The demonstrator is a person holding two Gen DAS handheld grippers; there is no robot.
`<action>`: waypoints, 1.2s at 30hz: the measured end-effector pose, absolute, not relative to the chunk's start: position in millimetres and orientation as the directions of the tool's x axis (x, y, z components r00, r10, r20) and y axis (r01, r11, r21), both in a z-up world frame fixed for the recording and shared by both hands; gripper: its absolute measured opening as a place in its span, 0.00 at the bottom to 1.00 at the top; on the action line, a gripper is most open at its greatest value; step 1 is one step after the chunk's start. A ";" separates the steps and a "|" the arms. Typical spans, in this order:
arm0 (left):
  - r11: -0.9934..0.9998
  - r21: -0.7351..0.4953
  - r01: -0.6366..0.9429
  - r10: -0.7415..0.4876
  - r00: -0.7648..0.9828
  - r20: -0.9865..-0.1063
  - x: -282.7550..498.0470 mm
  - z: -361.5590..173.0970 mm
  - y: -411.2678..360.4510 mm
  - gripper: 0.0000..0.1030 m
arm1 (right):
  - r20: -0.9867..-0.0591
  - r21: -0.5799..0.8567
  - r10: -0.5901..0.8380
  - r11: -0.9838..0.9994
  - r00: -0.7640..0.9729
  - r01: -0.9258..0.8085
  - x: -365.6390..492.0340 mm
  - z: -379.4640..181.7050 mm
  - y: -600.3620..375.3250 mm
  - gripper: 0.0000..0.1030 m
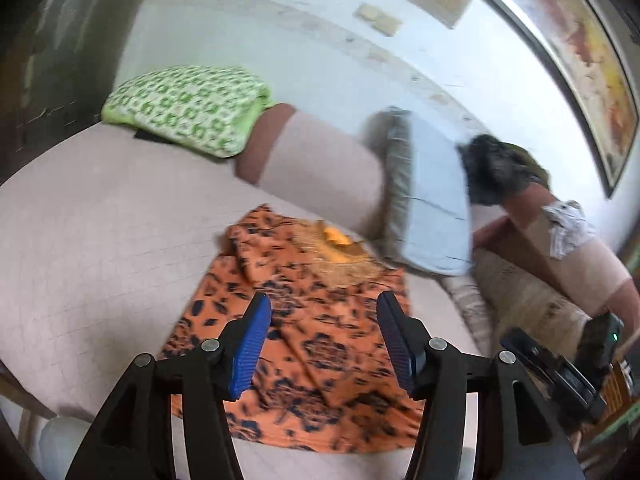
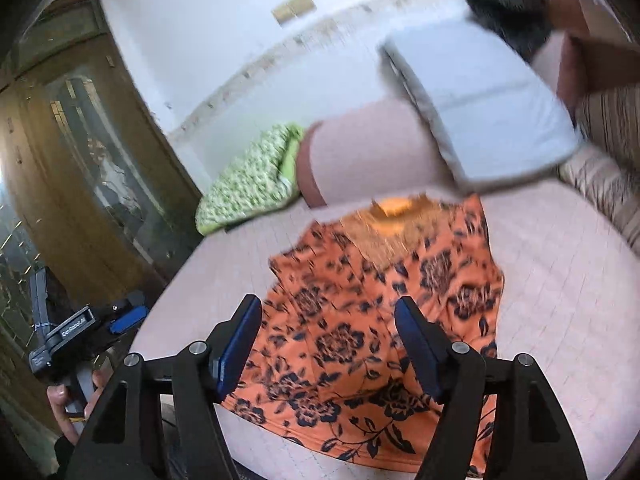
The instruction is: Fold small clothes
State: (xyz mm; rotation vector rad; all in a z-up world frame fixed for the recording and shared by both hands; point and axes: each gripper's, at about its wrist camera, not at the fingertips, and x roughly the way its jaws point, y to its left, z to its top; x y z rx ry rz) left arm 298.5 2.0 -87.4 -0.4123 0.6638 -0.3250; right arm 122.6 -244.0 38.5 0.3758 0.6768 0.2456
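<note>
Left wrist view: left claw (image 1: 324, 308) spread wide, pinching nothing, poised above orange floral garment (image 1: 304, 344) lying rumpled on the bed (image 1: 92, 240).
Handling: looks thin, soft, light; likely best pinched at hem or shoulder.
Right wrist view: right claw (image 2: 328, 312) spread, nothing held, over the garment's near part.
Room: bare bed either side; bolster (image 2: 360, 152) and white pillow (image 2: 488, 108) crowd the far edge.
</note>
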 end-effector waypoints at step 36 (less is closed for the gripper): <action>0.980 -0.196 0.009 -0.184 0.397 -0.899 731.8 -266.7 6.4 0.68 | -0.906 0.252 0.162 0.948 0.391 0.192 500.2 -171.6 -397.6 0.72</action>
